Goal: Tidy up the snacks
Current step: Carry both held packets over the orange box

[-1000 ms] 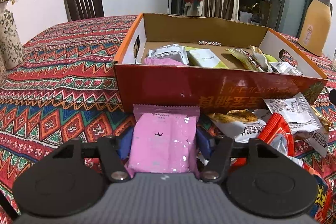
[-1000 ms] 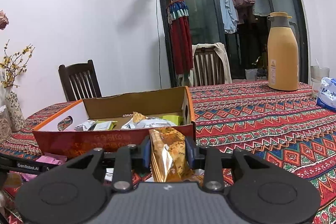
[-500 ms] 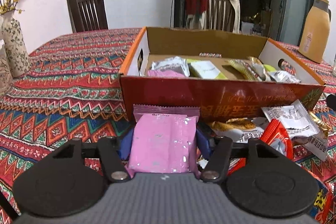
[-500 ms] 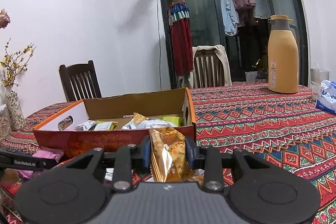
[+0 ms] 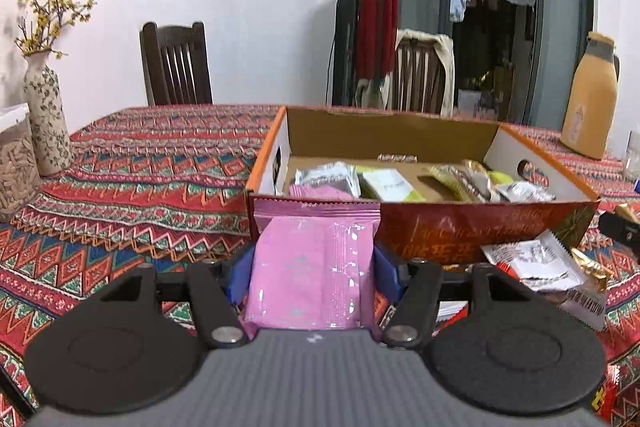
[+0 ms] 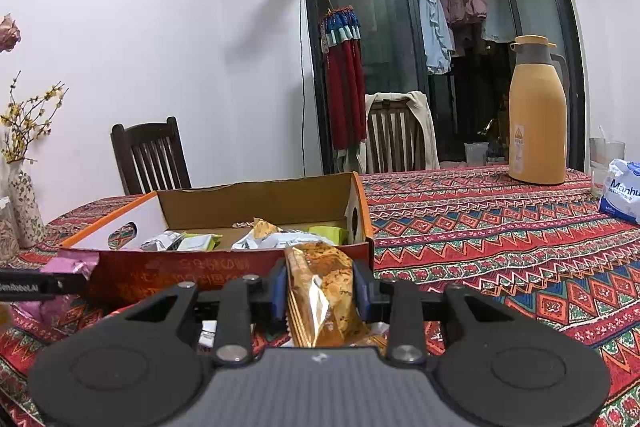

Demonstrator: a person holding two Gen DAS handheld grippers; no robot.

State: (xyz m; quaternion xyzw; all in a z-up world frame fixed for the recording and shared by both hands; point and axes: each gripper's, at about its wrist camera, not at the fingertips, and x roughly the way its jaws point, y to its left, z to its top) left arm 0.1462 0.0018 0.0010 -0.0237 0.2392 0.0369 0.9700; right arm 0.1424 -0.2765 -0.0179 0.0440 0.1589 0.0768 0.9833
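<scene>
My left gripper [image 5: 314, 273] is shut on a pink snack packet [image 5: 316, 267], held just in front of the near wall of an open orange cardboard box [image 5: 472, 231]. Inside the box lie several packets, among them a silver one [image 5: 328, 177] and a white-and-green one [image 5: 390, 185]. My right gripper [image 6: 320, 291] is shut on a golden-brown snack packet [image 6: 322, 291], raised before the box's right end [image 6: 360, 223]. In the right wrist view the left gripper's finger [image 6: 40, 285] and the pink packet [image 6: 70, 263] show at the left edge.
Loose packets [image 5: 536, 263] lie on the patterned tablecloth [image 5: 132, 179] right of the box front. A vase with yellow flowers [image 5: 44, 123] and a jar [image 5: 14, 163] stand at the left. An orange thermos [image 6: 536, 115] and a white tissue pack [image 6: 622, 193] sit at the right. Two chairs [image 5: 176, 65] stand behind.
My left gripper has risen and tipped upward with the pink packet, so the box sits lower in its view and the packet's top now reaches the box rim. The right gripper has kept still.
</scene>
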